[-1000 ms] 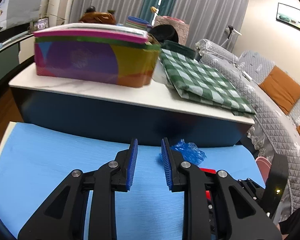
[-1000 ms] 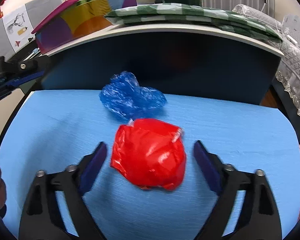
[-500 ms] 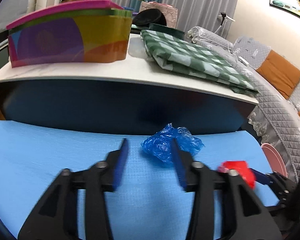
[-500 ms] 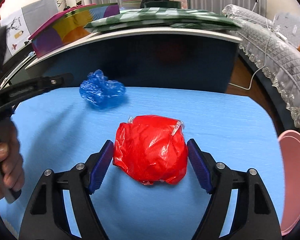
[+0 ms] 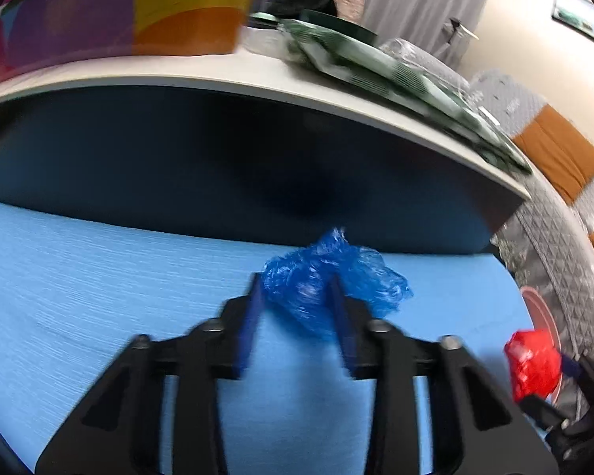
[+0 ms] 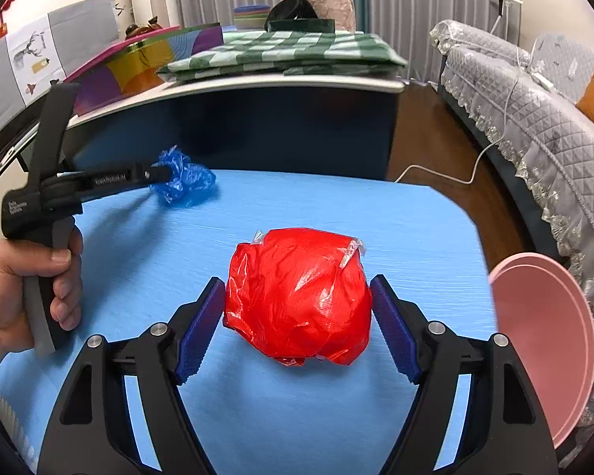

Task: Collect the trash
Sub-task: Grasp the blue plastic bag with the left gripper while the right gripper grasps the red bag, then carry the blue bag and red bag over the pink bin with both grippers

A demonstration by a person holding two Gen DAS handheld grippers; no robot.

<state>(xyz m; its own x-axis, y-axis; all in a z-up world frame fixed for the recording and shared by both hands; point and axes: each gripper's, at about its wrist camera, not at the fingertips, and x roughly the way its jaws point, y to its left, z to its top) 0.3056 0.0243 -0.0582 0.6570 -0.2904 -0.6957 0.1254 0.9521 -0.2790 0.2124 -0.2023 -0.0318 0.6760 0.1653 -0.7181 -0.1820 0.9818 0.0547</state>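
Left wrist view, blurred: left gripper (image 5: 295, 316) points down at the blue-covered counter (image 5: 99, 297). Its jaws are closing, with the crumpled blue plastic bag (image 5: 328, 281) between the pads; whether they press it yet, I cannot tell. Bag sits near the counter's far edge, under the dark cabinet face. Red plastic bag (image 5: 532, 364) shows at lower right, near the pink bowl (image 5: 534, 308).

Right wrist view, sharp: right gripper (image 6: 297, 332) is clamped on the red plastic bag (image 6: 297, 297), jaws wide, both blue pads touching its sides. Bag is above the counter (image 6: 336, 206), toward the right side. Pink bowl (image 6: 546, 336) lies just off the counter's right edge. At left, a hand (image 6: 27, 289) holds the left gripper (image 6: 160, 176), tips buried in the blue plastic bag (image 6: 188, 180).
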